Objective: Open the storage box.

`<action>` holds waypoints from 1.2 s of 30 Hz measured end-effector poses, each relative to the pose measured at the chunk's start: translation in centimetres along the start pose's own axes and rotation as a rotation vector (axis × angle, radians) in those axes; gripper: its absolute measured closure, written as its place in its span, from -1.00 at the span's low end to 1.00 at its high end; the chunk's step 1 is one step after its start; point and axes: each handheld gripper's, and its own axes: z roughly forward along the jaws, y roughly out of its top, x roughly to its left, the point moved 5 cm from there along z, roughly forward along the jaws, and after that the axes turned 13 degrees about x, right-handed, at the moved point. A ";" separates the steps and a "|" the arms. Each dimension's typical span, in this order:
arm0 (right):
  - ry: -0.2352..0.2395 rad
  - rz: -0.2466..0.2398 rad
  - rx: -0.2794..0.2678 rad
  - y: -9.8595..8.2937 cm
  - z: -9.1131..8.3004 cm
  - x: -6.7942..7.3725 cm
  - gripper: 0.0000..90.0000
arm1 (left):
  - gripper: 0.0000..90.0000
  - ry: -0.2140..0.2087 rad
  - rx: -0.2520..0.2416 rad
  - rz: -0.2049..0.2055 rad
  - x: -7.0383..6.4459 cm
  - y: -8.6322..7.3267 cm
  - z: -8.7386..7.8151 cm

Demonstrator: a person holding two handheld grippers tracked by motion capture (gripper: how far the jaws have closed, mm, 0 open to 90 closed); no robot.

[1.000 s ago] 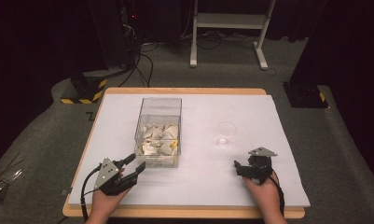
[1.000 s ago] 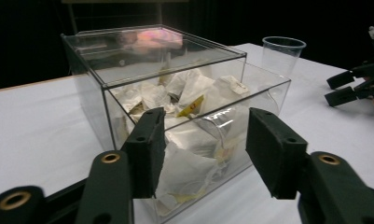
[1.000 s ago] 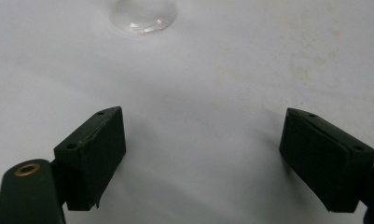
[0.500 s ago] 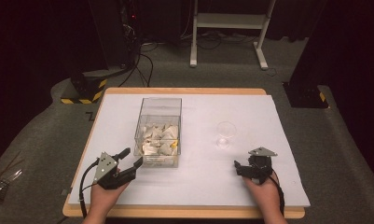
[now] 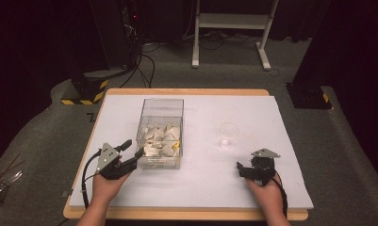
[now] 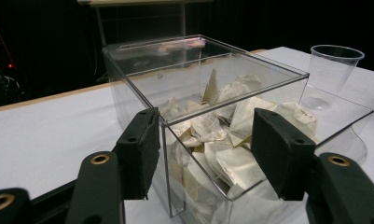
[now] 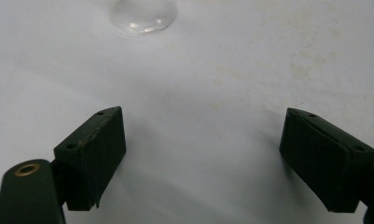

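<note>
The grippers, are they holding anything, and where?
Nothing is held. The left gripper is open around a corner of the clear box. The right gripper is open over bare table.

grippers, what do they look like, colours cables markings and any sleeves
Both the left gripper and right gripper are black, each topped by a grey three-cornered plate with a black cable trailing back. Their jaws end in blocky black pads with small holes, and brass-coloured rings sit at the joints. No sleeves show on the forearms.
</note>
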 end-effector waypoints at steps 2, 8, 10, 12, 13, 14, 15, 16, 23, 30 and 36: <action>-0.001 0.000 0.000 0.0 0.0 0.0 -0.69 | -0.06 -0.001 0.021 -0.002 0.1 -0.1 0.2; -0.001 0.000 0.000 0.0 0.0 0.0 -0.69 | -0.07 0.001 0.042 0.000 0.5 -0.6 0.4; -0.001 0.000 0.000 0.0 0.0 0.0 -0.69 | -0.07 -0.006 0.038 0.003 0.6 -0.6 0.4; -0.001 0.000 0.000 0.0 0.0 0.0 -0.69 | -0.07 -0.013 0.030 -0.008 0.6 -0.7 0.3; -0.001 0.000 0.000 0.0 0.0 0.0 -0.69 | -0.06 -0.016 0.033 -0.009 0.6 -0.7 0.3; -0.001 0.000 0.000 0.0 0.0 0.0 -0.69 | -0.05 -0.018 0.032 -0.010 0.6 -0.7 0.4; 0.000 0.000 0.000 0.0 0.0 0.0 -0.69 | -0.06 -0.020 0.034 -0.011 0.6 -0.7 0.4; 0.000 0.000 0.000 0.0 0.0 0.0 -0.69 | -0.06 -0.023 0.035 -0.016 0.6 -0.7 0.4; 0.000 0.000 0.000 0.0 0.0 0.0 -0.69 | -0.03 -0.026 0.052 -0.041 0.4 -0.7 0.4; -0.001 -0.001 0.000 0.0 0.0 0.0 -0.69 | 0.00 0.013 0.103 -0.077 0.7 -0.4 0.8; -0.001 0.000 0.000 0.0 0.0 0.0 -0.69 | 0.15 0.038 0.097 -0.075 0.8 -0.5 1.1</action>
